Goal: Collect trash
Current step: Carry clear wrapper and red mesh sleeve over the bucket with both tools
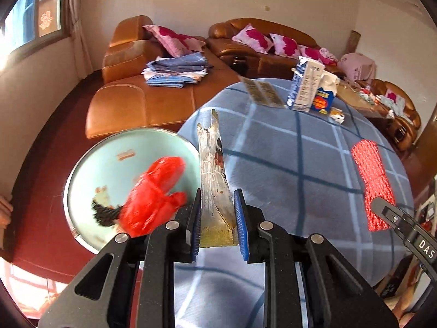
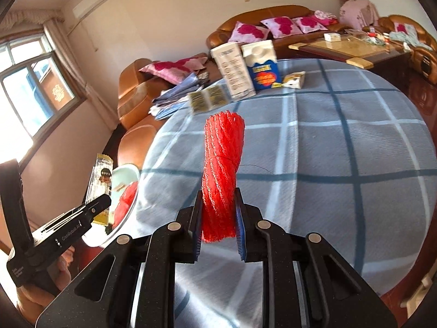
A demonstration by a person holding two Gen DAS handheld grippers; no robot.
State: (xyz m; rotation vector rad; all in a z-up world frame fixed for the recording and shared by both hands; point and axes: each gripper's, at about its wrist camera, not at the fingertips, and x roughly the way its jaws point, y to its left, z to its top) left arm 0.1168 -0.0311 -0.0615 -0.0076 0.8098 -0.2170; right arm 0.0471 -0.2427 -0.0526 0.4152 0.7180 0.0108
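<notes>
Now, what we see:
Left gripper (image 1: 217, 217): our fingers clamp the bottom of an empty wrapper (image 1: 213, 169), which stands upright over the desk's left edge.
Right gripper (image 2: 218, 220): our fingers are clamped on a red net roll (image 2: 221, 175), held upright above the checked desk (image 2: 341, 164).
Basin (image 1: 90, 169): just beside the desk's left edge, holding a red plastic bag (image 1: 155, 194) and dark scraps.
Far edge: cartons (image 2: 245, 68) standing.

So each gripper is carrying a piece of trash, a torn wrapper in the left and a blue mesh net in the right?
Not quite: the mesh net is red, not blue, as the right wrist view shows. The rest holds: the left gripper carries a torn wrapper, and the right gripper carries the net.
</notes>
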